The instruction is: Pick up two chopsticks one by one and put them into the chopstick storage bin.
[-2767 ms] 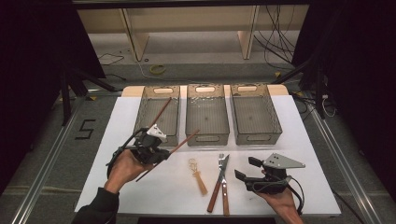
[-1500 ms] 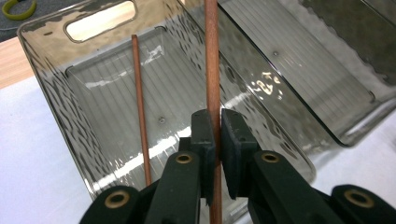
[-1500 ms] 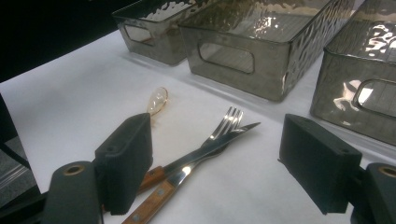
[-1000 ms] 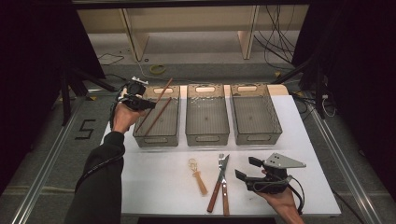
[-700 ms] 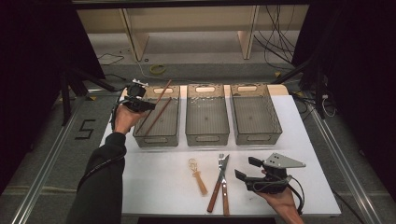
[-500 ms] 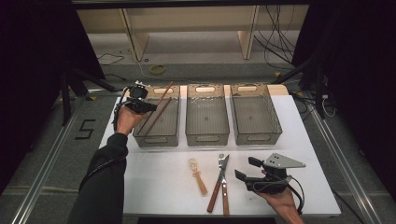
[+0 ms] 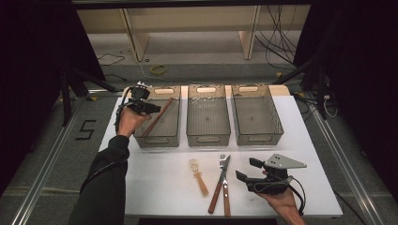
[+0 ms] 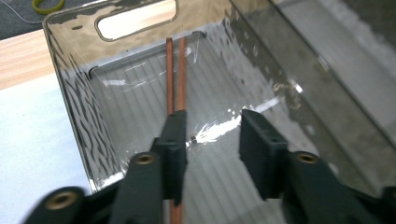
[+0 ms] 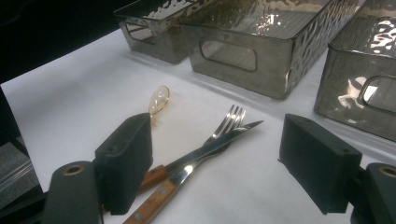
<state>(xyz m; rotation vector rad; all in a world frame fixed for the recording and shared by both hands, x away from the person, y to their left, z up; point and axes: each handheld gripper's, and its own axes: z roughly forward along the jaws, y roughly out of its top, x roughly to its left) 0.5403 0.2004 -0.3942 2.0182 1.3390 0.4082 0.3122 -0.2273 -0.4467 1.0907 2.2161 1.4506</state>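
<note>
A pair of brown chopsticks (image 7: 157, 117) (image 8: 176, 74) lies slanted inside the left clear bin (image 7: 157, 139) (image 8: 74, 102). My left gripper (image 7: 152, 108) (image 8: 212, 119) hovers over that bin's near left corner. Its jaws have just been opening and stand apart; the chopsticks run down beside the left jaw, and no pad presses on them. My right gripper (image 7: 246, 169) (image 9: 217, 123) rests open near the table's front right. A fork and a knife (image 7: 224, 187) (image 9: 210, 144) with wooden handles lie crossed just in front of it.
Two more clear bins, middle (image 7: 208, 136) and right (image 7: 257, 136), stand in the row at the back. A small spoon (image 7: 199, 176) (image 9: 159, 99) with a wooden handle lies left of the fork and knife on the white table (image 7: 155, 183).
The left gripper's jaws have opened. The chopsticks, held tilted over the left bin before, now lie lower inside it. The right gripper has not moved.
</note>
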